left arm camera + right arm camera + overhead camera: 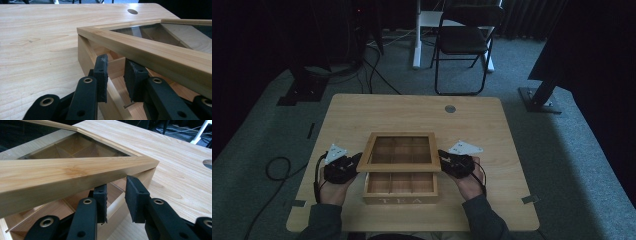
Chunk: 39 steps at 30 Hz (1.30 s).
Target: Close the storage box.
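I have the wooden tea box (401,186) sitting near the front edge of the desk (362,112), "TEA" lettered on its front wall and bare wooden dividers showing inside. Its glass-paned lid (400,151) is raised, tilted up off the base with a clear gap beneath the near edge.

My left claw (353,161) sits at the box's left side, under the lid's corner. In the left gripper view the pads stand on either side of the base's side wall, close to it, but I see no firm pinch — I read that claw as released. My right claw (445,158) mirrors it on the right side, its pads straddling the base wall beneath the lid frame; whether they are pressing the wood I cannot tell.

A folding chair (464,40) stands on the carpet beyond the desk.
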Each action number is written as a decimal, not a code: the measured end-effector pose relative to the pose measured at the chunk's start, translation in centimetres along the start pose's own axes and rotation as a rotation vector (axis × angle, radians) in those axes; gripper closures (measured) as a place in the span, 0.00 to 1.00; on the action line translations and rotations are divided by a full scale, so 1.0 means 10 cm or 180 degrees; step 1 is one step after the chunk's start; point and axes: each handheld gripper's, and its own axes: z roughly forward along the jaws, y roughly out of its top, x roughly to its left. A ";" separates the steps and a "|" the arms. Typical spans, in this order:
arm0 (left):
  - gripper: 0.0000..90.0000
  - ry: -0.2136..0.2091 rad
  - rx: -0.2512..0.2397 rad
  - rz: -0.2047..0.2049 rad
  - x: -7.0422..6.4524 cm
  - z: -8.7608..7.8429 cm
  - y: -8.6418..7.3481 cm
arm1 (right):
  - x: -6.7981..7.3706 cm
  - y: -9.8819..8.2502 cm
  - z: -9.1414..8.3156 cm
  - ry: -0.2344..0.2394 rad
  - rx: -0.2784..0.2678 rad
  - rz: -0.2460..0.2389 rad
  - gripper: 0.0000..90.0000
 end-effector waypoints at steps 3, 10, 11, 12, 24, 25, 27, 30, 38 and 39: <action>0.80 0.0000 -0.0002 0.0013 0.00 -0.02 -0.01 | 0.01 -0.01 -0.01 0.0011 -0.0008 0.0004 0.79; 0.77 0.0025 -0.0013 0.0009 -0.01 -0.05 -0.04 | 0.03 -0.02 -0.04 0.0028 -0.0015 -0.0002 0.77; 0.76 0.0028 -0.0020 0.0003 0.00 -0.07 -0.05 | 0.04 -0.03 -0.04 0.0032 -0.0014 -0.0002 0.76; 0.75 0.0030 -0.0028 -0.0007 -0.01 -0.07 -0.06 | 0.04 -0.03 -0.04 0.0032 -0.0016 -0.0004 0.76; 0.70 0.0027 -0.0005 -0.0088 0.02 -0.10 -0.13 | 0.08 -0.10 -0.05 0.0047 0.0008 -0.0002 0.74; 0.70 0.0028 0.0002 -0.0095 0.02 -0.10 -0.15 | 0.09 -0.12 -0.05 0.0043 0.0008 0.0006 0.74; 0.70 0.0028 0.0005 -0.0102 0.02 -0.10 -0.15 | 0.10 -0.13 -0.04 0.0046 0.0015 0.0019 0.74; 0.69 0.0032 0.0015 -0.0130 0.02 -0.10 -0.16 | 0.10 -0.14 -0.05 0.0049 0.0016 0.0016 0.74; 0.68 0.0027 0.0024 -0.0131 0.02 -0.10 -0.19 | 0.14 -0.17 -0.07 0.0090 0.0001 0.0011 0.73; 0.68 0.0023 0.0031 -0.0128 0.02 -0.10 -0.19 | 0.14 -0.17 -0.07 0.0092 0.0009 0.0007 0.73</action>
